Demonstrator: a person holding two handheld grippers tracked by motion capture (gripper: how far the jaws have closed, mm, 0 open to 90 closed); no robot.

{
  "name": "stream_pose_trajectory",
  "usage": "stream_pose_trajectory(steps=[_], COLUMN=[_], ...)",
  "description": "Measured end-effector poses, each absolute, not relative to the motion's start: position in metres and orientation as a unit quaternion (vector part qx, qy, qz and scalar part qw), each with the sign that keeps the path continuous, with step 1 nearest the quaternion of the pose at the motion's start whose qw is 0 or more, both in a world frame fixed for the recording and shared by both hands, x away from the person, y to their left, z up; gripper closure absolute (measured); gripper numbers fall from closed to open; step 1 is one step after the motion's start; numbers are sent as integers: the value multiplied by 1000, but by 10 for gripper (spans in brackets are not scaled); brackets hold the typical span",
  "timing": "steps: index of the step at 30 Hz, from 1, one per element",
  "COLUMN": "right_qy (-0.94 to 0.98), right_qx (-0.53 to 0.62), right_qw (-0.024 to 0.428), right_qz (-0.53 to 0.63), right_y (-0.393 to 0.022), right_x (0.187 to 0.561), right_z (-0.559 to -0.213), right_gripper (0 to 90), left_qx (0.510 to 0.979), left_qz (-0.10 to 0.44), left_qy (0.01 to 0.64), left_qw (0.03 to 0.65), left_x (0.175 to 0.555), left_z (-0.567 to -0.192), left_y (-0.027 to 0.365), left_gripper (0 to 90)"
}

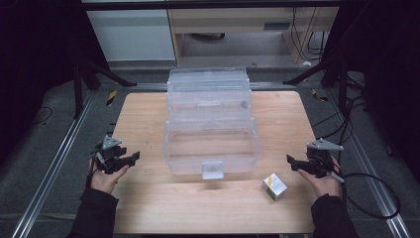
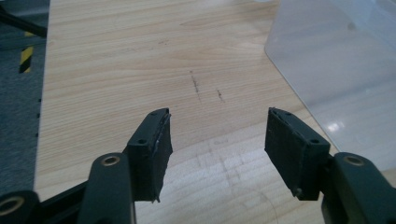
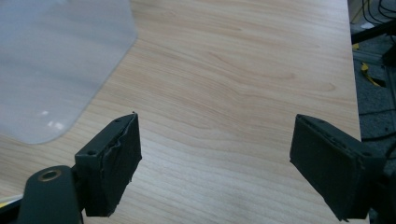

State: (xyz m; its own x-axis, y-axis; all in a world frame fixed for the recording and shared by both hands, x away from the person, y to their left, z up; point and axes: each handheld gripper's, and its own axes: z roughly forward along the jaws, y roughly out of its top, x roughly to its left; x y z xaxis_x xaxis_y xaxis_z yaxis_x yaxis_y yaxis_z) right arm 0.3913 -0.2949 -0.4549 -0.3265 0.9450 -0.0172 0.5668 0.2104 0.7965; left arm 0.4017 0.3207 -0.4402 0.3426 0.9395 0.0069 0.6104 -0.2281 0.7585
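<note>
On the light wooden table stands a clear plastic storage box with its lid raised behind it. Near its front right corner lies a small silver and yellow carton. At either side, the left gripper and right gripper are spread wide, holding nothing.

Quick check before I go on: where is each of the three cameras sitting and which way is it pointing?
High view: above the person's side, looking forward and down on the wooden table, the clear plastic box and a small carton; both hands, the left gripper and the right gripper show.
Left gripper view: rides the left gripper, looking along its open jaws at bare tabletop.
Right gripper view: rides the right gripper, jaws open over tabletop.
Shared: both gripper views catch a rounded corner of the clear plastic box.
</note>
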Motion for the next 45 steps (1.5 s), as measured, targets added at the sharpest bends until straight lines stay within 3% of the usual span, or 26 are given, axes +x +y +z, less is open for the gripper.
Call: stream_pose_trajectory(steps=[8, 17, 45], right_qy=[755, 770, 835], right_qx=[486, 469, 439], right_qw=[244, 257, 175], right_qz=[366, 348, 283], right_y=[-276, -252, -221], right_x=[382, 378, 351], right_z=[-437, -415, -446], right_gripper=[183, 202, 253], left_qx=[746, 745, 770], left_qz=[245, 256, 248], left_qy=[509, 506, 500], left_qw=[352, 351, 309], left_x=[391, 391, 388], left_z=[-433, -423, -434], left_y=[318, 313, 309], left_gripper=[422, 407, 337])
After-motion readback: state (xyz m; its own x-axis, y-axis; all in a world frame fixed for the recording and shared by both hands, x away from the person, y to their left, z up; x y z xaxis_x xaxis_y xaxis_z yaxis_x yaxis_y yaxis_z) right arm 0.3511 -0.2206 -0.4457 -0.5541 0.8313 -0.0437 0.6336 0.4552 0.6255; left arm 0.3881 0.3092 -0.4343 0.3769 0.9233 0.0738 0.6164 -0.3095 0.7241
